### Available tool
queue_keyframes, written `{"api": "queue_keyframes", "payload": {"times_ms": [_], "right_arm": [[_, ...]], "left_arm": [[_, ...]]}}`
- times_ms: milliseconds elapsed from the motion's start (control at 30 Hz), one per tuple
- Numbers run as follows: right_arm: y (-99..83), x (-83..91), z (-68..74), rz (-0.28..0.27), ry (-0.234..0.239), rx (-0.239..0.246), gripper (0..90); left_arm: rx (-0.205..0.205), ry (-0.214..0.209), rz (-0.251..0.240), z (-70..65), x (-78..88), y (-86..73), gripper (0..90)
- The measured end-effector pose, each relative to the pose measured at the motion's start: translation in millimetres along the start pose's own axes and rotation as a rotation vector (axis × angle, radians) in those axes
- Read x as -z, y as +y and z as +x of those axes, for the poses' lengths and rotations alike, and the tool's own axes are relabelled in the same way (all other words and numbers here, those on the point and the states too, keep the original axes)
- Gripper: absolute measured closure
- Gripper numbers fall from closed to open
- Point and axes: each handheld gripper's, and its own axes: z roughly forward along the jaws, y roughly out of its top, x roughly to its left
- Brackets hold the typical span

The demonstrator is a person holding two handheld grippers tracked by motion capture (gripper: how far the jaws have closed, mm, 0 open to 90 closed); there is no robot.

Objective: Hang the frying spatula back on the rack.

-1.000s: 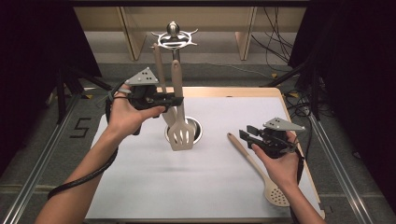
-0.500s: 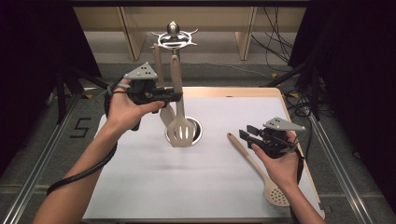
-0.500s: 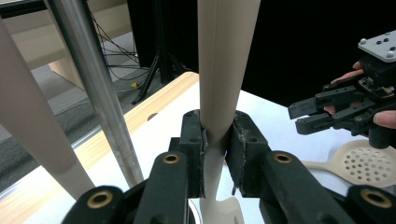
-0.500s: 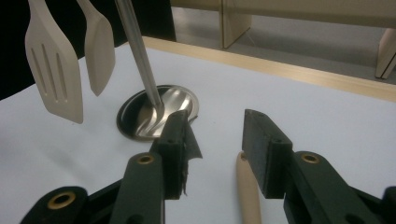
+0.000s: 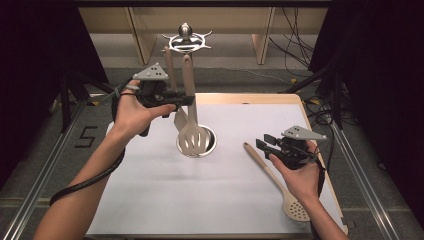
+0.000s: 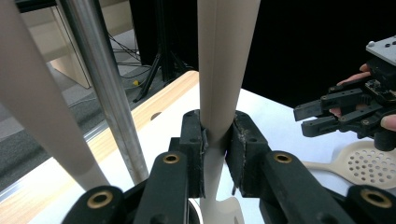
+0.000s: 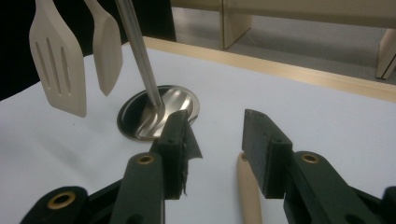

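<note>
My left gripper [image 5: 186, 98] is clamped on the slotted turner [image 5: 193, 140] handle, upper centre of frame, blade hanging just above the stand base [image 5: 212, 145]. Risk imo: handle slips thru the pads, or it knocks the spatula [image 5: 176, 102] hanging next to it, or the pole [image 6: 105, 88]. Right gripper [image 5: 264, 145], jaws apart w/ nothing in them, sits mid-right over the skimmer [image 5: 277, 184] handle; could nudge it.
</note>
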Motion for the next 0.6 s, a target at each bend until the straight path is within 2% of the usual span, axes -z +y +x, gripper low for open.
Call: {"api": "queue_keyframes", "payload": {"times_ms": [33,67,367,400,467,600], "right_arm": [[0.0,0.0,-0.1,-0.001,0.0,0.001,61.8],[0.0,0.0,-0.3,0.0,0.0,0.001,61.8],[-0.2,-0.2,-0.3,0.0,-0.001,0.001,61.9],[-0.3,-0.7,0.6,0.005,0.011,-0.016,61.9],[-0.3,-0.6,0.7,0.005,0.01,-0.018,61.9],[-0.5,-1.1,0.5,-0.004,0.008,-0.011,61.9]], "left_arm": [[-0.006,0.001,0.002,1.1,-0.6,-0.1,76.1],[0.068,-0.004,0.001,-3.2,-1.5,-1.8,76.1],[0.072,0.002,0.008,1.3,-3.3,-0.7,76.1],[0.073,0.0,0.007,1.9,-3.6,-0.4,76.1],[0.074,0.002,0.009,2.6,-4.3,0.4,76.1],[0.075,0.002,0.011,4.1,-5.9,1.0,76.1]]}}
